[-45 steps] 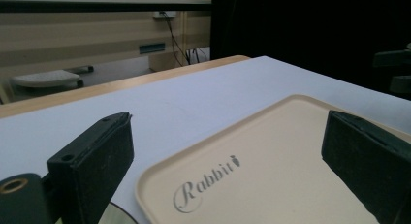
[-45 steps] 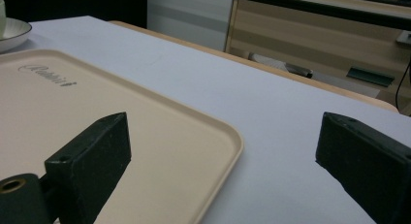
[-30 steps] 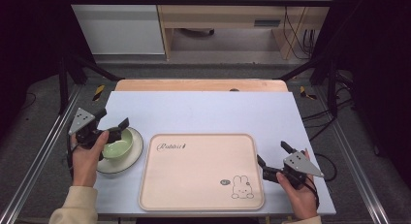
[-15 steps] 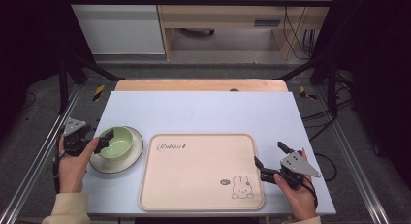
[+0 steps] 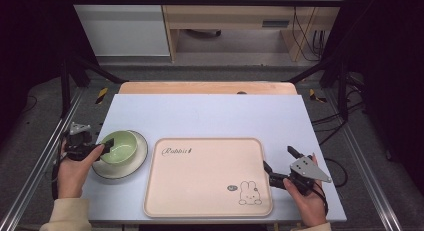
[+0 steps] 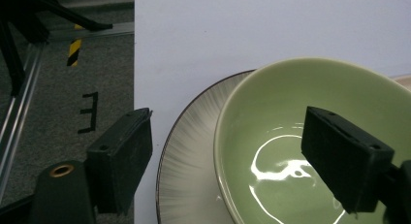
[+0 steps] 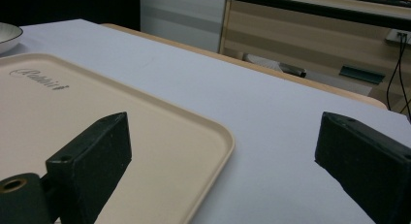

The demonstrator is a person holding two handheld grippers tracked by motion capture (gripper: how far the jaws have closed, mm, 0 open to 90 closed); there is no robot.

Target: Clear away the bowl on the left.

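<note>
Green bowl (image 5: 119,146): seated on a pale ribbed plate (image 5: 131,166) at the left of the table (image 5: 210,111), just beside the tray.
Tray (image 5: 205,176): cream plastic, rabbit print, bare surface, centred near the front edge.
Left gripper (image 5: 102,148): jaws spread, straddling the bowl's near-left rim; in the left gripper view, 1 jaw is seen over the glazed inside and 1 outside, over the plate's edge and the table.
Right gripper (image 5: 280,166): jaws spread, nothing between them, poised at the tray's right edge; in the right gripper view, the tray's corner (image 7: 213,136) is framed between the 2 jaws.
Step in hand: judged to be a pinch on the bowl's rim, not yet closed.
Done well: the rim should be set deep between the pads before closing, the inner jaw kept off the bowl's floor, and the squeeze made square to the wall so the glazed surface is not slipped on.
Risk: the plate could be dragged along if the outer jaw is dropped too low.
</note>
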